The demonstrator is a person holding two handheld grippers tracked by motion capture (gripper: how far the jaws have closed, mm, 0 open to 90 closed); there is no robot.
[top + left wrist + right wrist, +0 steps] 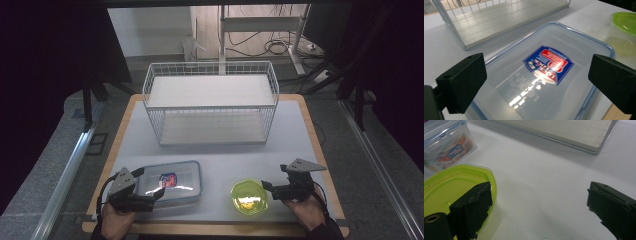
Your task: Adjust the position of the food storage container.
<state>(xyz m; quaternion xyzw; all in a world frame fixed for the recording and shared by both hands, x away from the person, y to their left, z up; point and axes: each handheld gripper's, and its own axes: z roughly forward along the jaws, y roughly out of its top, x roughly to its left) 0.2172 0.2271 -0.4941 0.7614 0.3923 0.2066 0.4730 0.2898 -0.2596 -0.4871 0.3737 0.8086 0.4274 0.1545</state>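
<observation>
A clear rectangular box with a blue-rimmed lid and a red-and-blue label (172, 182) (544, 72) lies at the front left of the table. My left gripper (156, 198) (537, 82) hovers open over its lid, one jaw on each side of the label. A round box with a lime-green lid (249, 196) (451, 187) sits at the front, right of centre. My right gripper (273, 176) (541, 212) stands open beside it on the right. One jaw is over the green lid's edge, the other over bare table. Neither gripper holds anything.
A white wire rack with two shelves (210, 100) (499, 20) stands across the middle back of the white table mat (220, 160). The table's wooden edge (210, 230) runs along the front. A person's hands hold both grippers at the front edge.
</observation>
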